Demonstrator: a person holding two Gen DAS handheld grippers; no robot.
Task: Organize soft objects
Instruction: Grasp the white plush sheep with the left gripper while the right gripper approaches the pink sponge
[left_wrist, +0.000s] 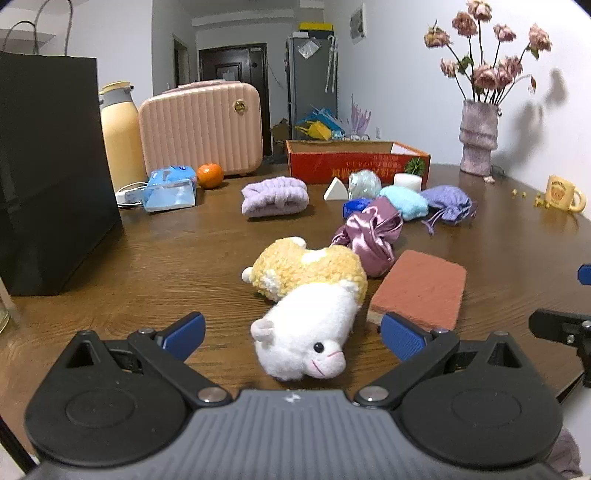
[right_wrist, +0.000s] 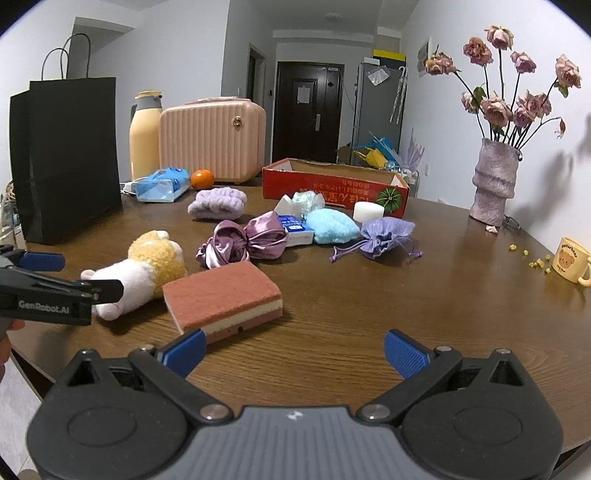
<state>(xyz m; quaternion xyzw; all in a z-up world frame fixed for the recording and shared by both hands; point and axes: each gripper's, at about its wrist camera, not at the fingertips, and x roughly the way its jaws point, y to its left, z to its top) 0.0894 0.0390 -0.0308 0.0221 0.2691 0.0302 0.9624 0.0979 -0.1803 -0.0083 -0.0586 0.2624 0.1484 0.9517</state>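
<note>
Tongs first: the left gripper (left_wrist: 293, 336) is spread wide at the bottom of its view, and the plush toy (left_wrist: 306, 306) lies between the blue pads, untouched. The right gripper (right_wrist: 293, 352) is equally wide and holds nothing, hovering over bare table (right_wrist: 406, 295); the pink sponge (right_wrist: 225, 295) sits just beyond its left pad. At the left edge of that view the other tool reads "GenRobot.AI". Farther up lie a satin scrunchie (right_wrist: 243, 240), a blue puff (right_wrist: 332, 225) and a lilac pouch (right_wrist: 386, 232). Behind them stands a red box (right_wrist: 332, 182) with upside-down print I cannot read.
</note>
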